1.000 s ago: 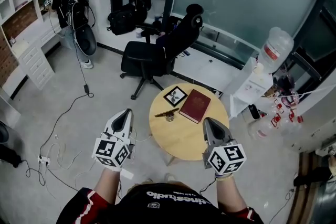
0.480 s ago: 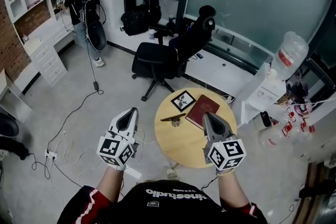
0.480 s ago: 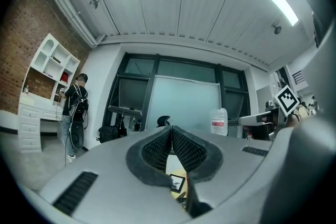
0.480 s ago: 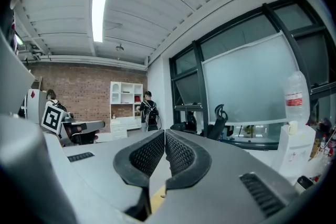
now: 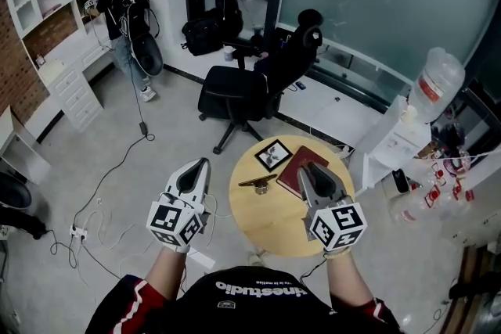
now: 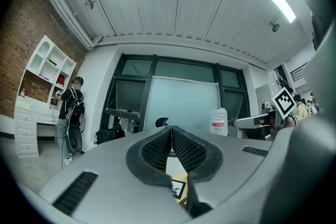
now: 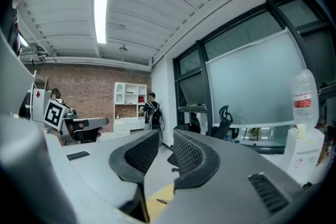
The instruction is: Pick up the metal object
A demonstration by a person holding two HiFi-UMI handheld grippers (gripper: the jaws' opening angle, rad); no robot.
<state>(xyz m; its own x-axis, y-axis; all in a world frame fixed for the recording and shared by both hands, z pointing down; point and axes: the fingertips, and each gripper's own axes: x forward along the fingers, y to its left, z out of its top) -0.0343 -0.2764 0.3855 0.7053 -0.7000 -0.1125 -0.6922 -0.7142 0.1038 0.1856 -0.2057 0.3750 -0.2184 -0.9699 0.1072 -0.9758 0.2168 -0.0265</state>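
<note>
Left gripper point(image 5: 198, 165): jaws together, empty. Right gripper point(image 5: 308, 172): jaws just opening, apart, nothing between. Metal object point(image 5: 257, 184): on table point(image 5: 270, 229).

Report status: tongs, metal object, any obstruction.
Left tongs shut, empty. Right tongs just opening, empty. Metal object untouched on round table, beside red book. Path clear.

right gripper point(image 7: 166, 136) fingers just opening, nothing between
</note>
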